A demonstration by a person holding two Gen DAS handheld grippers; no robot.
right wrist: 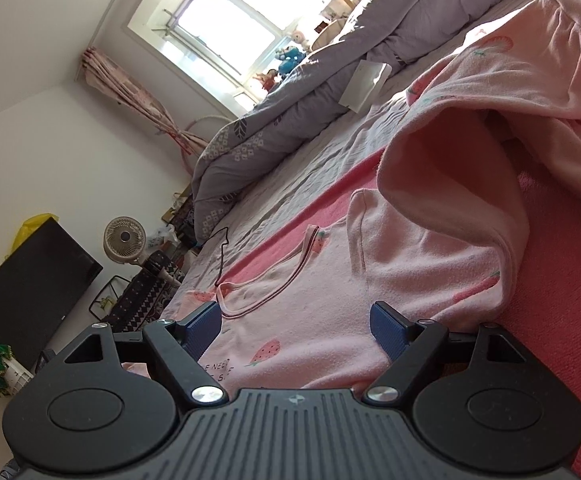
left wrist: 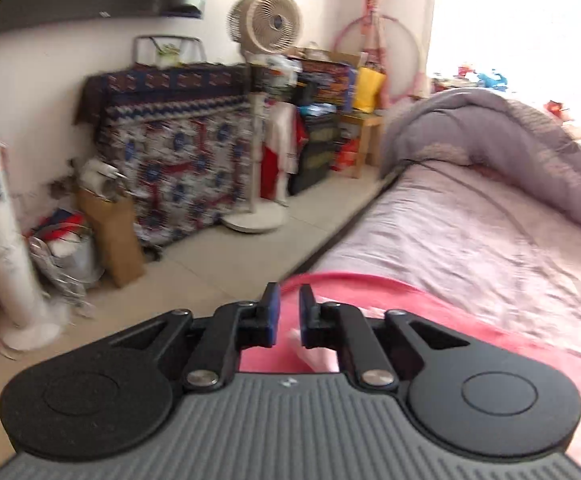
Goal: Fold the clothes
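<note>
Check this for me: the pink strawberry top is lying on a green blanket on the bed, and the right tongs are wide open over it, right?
The blanket is red, not green, as the right wrist view shows. The rest holds: the pink strawberry top lies on it, the right tongs wide open over it.

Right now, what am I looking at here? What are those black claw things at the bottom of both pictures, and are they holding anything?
Each is a hand-held two-finger gripper with a camera looking along its fingers; a person carries one in each hand. One picture comes from the left gripper, the other from the right gripper. Both look over a bed with a grey quilt. On a red blanket lies a pink strawberry-print top, partly folded. The right jaws stand wide over it; the left jaws are slightly apart. Neither grips anything.
</note>
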